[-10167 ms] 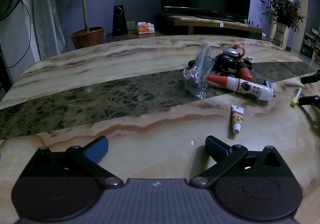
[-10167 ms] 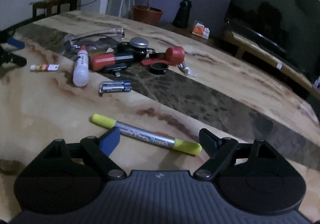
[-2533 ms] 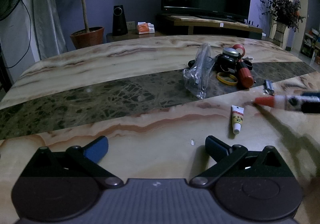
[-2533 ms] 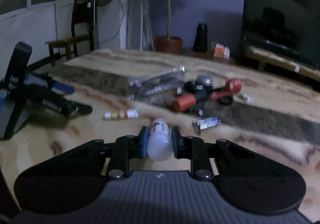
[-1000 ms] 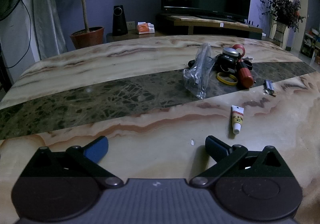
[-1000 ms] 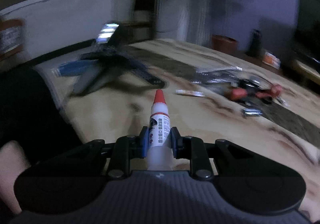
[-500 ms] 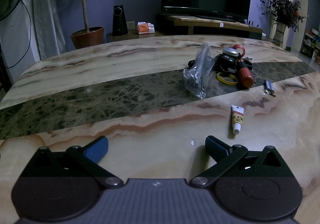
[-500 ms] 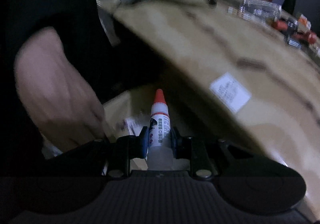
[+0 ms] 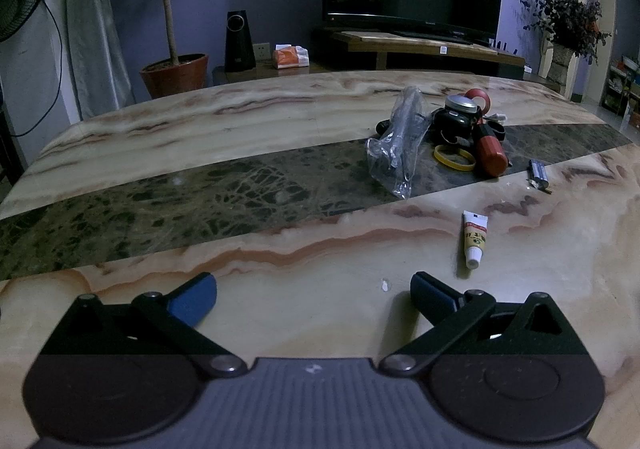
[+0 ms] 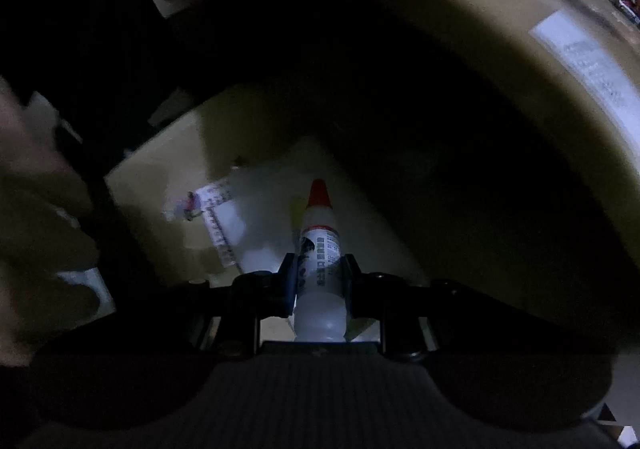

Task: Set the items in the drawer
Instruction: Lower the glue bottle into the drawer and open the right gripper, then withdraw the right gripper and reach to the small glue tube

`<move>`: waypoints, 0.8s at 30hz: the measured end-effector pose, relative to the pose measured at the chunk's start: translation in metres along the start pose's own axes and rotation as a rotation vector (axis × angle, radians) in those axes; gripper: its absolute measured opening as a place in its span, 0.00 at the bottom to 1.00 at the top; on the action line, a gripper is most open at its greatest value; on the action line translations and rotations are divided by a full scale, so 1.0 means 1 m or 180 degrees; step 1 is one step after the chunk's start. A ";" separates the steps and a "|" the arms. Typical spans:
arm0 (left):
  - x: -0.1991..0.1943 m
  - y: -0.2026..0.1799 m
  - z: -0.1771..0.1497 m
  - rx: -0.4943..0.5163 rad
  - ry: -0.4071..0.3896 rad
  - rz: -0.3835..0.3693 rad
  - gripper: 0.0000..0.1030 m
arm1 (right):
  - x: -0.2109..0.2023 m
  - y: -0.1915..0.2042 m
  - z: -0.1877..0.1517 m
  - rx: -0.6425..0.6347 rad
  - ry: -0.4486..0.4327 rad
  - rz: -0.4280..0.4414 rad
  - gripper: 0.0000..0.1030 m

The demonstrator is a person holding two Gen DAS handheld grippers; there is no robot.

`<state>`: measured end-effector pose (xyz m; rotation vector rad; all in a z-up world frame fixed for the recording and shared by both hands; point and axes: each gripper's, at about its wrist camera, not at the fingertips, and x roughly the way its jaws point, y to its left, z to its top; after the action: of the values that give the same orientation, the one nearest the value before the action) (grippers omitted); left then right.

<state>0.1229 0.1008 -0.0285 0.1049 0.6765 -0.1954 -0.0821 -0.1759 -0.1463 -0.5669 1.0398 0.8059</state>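
The right gripper [image 10: 318, 281], pinching the glue bottle [image 10: 319, 249], has just dipped under the table edge [image 10: 520, 61] into the drawer [image 10: 256, 225]; release looks next. The left gripper [image 9: 313, 291] is resting wide open, empty, with 1 small tube [image 9: 474, 239] waiting nearby.

In the left wrist view, the small tube [image 9: 474, 239] lies on the marble table [image 9: 280, 245] at 1 o'clock from the left gripper [image 9: 313, 295]. Behind the tube, at 12 o'clock from it, is the plastic bag [image 9: 398, 145]; the rubber band [image 9: 455, 159] lies at the bag's 3 o'clock. The batteries [image 9: 538, 172] lie at 2 o'clock from the tube. In the right wrist view, the glue bottle [image 10: 319, 253] sits between the fingers of the right gripper [image 10: 319, 281], under the table edge [image 10: 500, 21].
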 end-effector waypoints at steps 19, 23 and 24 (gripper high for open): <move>0.000 0.000 0.000 0.0000 0.0000 0.0000 1.00 | 0.033 0.004 0.005 -0.0164 0.0186 -0.0244 0.11; 0.000 0.000 0.000 0.0000 0.0000 0.0000 1.00 | 0.009 0.002 0.010 -0.0144 -0.0035 -0.0186 0.13; 0.000 0.000 0.000 0.0000 0.0000 0.0000 1.00 | 0.003 0.002 0.012 -0.0149 -0.0088 -0.0173 0.13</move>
<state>0.1229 0.1009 -0.0285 0.1048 0.6765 -0.1954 -0.0769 -0.1648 -0.1442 -0.6197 0.9784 0.7897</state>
